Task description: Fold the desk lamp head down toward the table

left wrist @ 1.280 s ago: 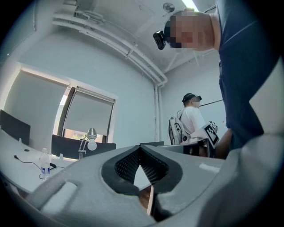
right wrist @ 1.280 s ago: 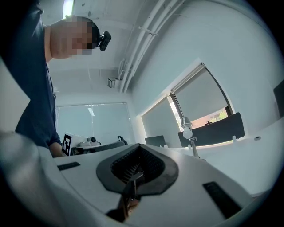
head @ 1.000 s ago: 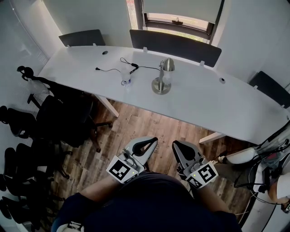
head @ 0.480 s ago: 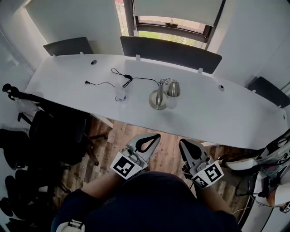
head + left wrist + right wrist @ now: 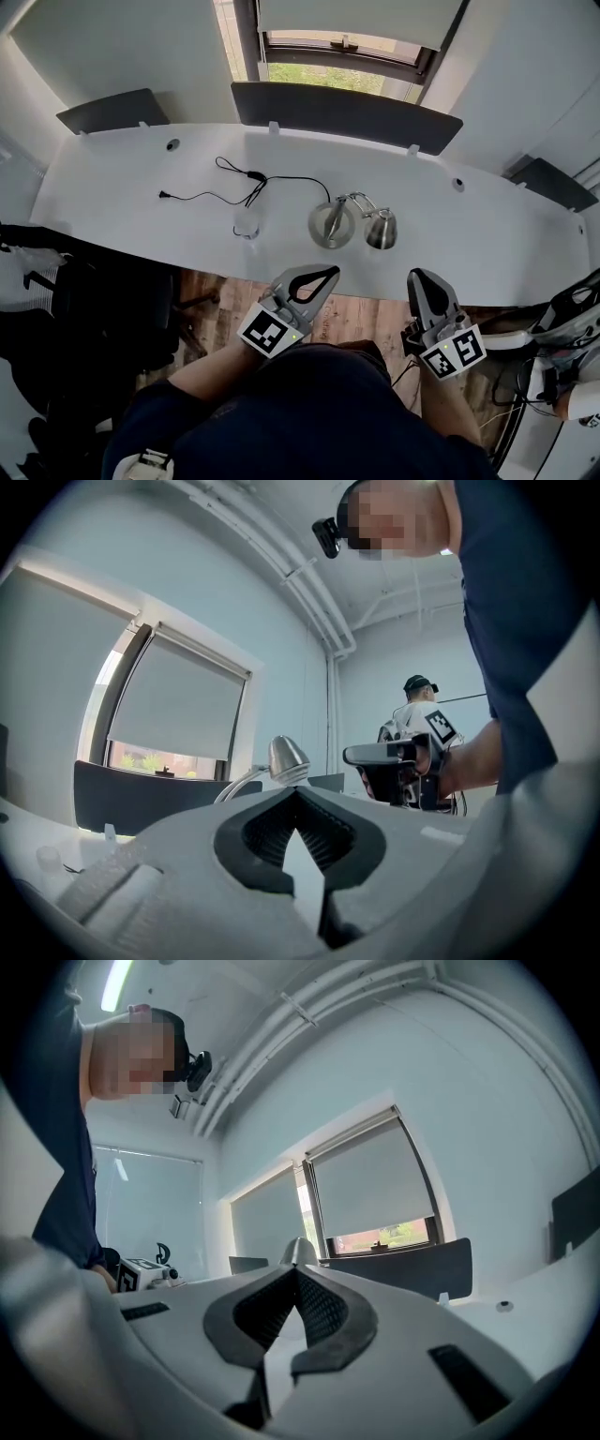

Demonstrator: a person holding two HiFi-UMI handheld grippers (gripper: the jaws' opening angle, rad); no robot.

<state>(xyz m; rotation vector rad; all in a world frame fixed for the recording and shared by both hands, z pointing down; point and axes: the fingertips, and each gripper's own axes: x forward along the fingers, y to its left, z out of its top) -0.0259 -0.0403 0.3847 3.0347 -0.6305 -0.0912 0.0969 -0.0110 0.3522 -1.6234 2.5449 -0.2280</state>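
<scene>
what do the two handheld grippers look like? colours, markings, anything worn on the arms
They match. The left gripper and right gripper have light grey, tapered plastic shells, and the fingers are lined with black ribbed padding. Each has a white marker cube at the back, printed with black square patterns. The person wears a dark navy short-sleeved top, and the forearms are uncovered.

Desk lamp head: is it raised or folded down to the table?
Raised: the lamp head stands high on its curved arm, above the table.
</scene>
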